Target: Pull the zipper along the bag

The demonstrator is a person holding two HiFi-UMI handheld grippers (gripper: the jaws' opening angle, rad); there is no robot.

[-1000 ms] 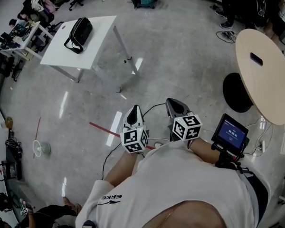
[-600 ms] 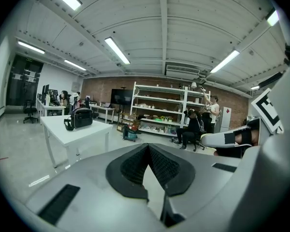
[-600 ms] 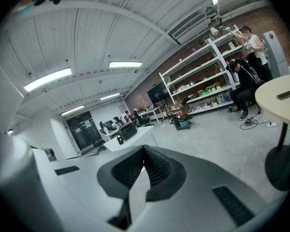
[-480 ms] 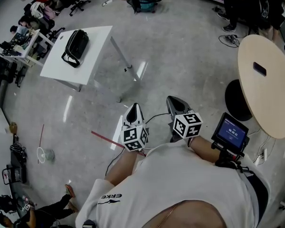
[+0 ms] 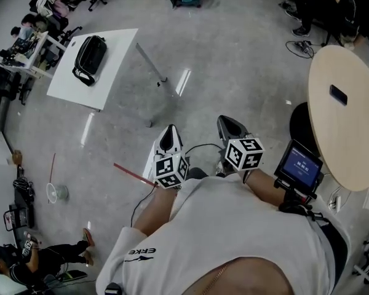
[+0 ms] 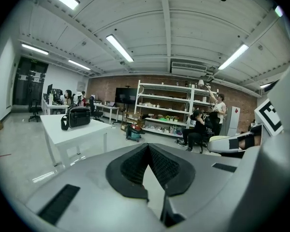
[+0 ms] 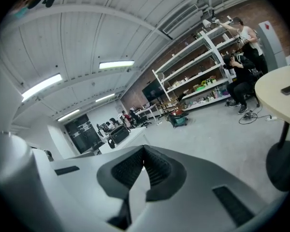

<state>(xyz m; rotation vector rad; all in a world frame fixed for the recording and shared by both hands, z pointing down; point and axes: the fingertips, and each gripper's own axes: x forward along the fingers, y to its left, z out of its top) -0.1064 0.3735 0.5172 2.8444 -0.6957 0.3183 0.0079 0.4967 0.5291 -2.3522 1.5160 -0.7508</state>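
Note:
A black bag (image 5: 89,59) with a strap lies on a white table (image 5: 114,66) far ahead at the upper left of the head view. Both grippers are held close to the person's body, well short of the table. My left gripper (image 5: 170,129) points ahead over the floor with its jaws together and nothing between them. My right gripper (image 5: 225,121) is beside it, also shut and empty. The left gripper view shows the bag (image 6: 78,116) on the table (image 6: 67,133) beyond its gripper (image 6: 148,146). The right gripper view has the bag (image 7: 119,134) small and distant past its gripper (image 7: 144,148).
A round beige table (image 5: 350,140) with a black phone (image 5: 339,94) stands at the right on a black base (image 5: 303,120). A red tape strip (image 5: 132,173) lies on the grey floor. People sit at desks at the left and by the shelves (image 6: 169,108).
The person has walked on across the floor. The white table and bag have slid up and left in the head view. Both grippers travelled along, still shut.

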